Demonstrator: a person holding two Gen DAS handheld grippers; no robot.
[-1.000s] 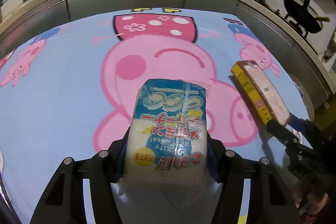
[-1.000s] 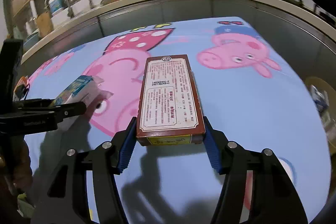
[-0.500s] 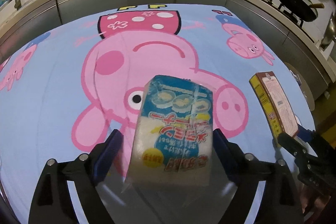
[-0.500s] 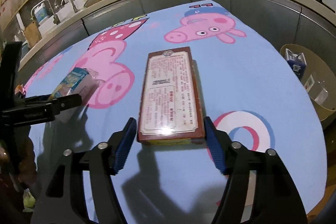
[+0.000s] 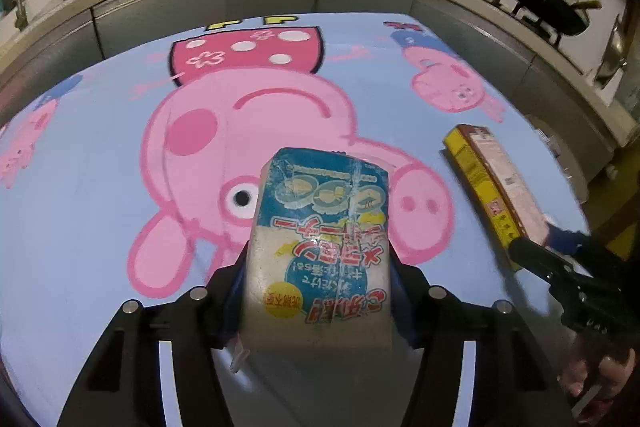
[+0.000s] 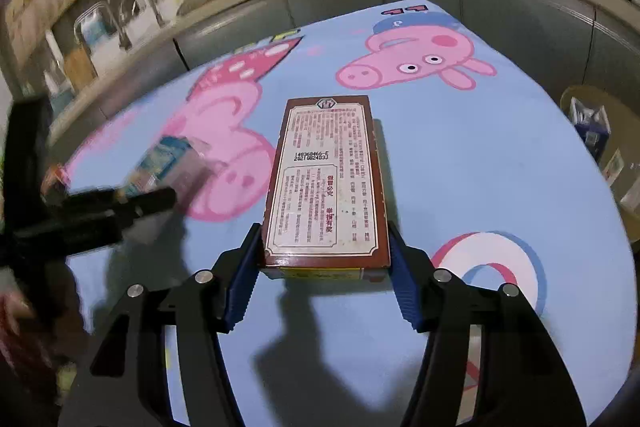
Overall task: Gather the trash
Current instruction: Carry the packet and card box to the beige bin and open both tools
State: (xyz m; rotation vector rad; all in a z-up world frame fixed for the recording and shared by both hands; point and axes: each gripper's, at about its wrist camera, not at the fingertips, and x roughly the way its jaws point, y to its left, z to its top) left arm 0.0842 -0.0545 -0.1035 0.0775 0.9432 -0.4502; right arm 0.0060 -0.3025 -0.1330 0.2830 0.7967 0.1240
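Two items gripped: left gripper (image 5: pixel 318 301) has just closed back onto the sponge pack (image 5: pixel 320 247) after loosening, right gripper (image 6: pixel 322 281) likewise re-clamps the brown box (image 6: pixel 326 183). Both look clear of the tablecloth (image 6: pixel 460 163), probably ready for the bin (image 6: pixel 600 139) at right.

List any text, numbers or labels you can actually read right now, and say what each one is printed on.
"149368466-E" and "2021082403J", as best I can read them: on the label of the brown box clamped in the right tool.
Chinese print on that label: mostly too small to read.
Red and blue Japanese lettering on the wrapped pack clamped in the left tool: upside down, not reliably readable.
Yellow marks on the tablecloth at its far edge: unclear.
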